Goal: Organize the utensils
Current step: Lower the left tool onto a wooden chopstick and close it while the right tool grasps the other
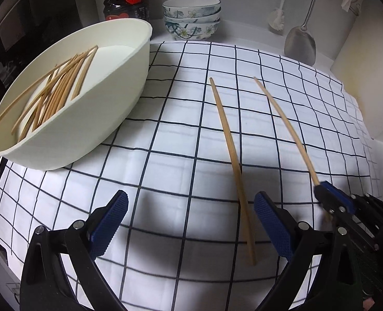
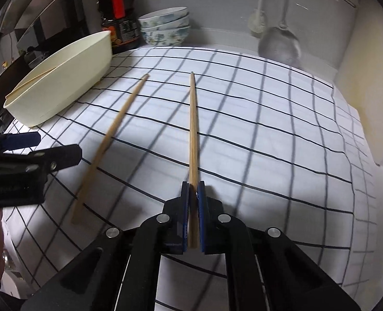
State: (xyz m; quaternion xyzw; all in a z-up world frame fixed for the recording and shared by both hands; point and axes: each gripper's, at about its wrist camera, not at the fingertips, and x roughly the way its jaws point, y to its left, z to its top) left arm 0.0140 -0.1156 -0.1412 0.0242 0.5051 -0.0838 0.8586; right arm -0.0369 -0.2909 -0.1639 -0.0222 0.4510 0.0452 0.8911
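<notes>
Chopstick (image 2: 193, 134) in right tool (image 2: 193, 197)

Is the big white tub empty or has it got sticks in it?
Not empty: the white tub holds a pile of wooden chopsticks lying inside.

1. Left black plastic two-finger gripper (image 1: 190, 223): matte black arms w/ triangular cutouts, round silver screws at pivots.
2. Its pads (image 1: 108, 229): blue, fine knurled/diamond texture, rectangular.
3. Right black plastic two-finger gripper (image 2: 194, 207): same build, four silver screws visible, thin blue pads (image 2: 201, 207), pale slots along arms.
4. Bare skin at right-wrist view's lower-left edge, blurred.
</notes>
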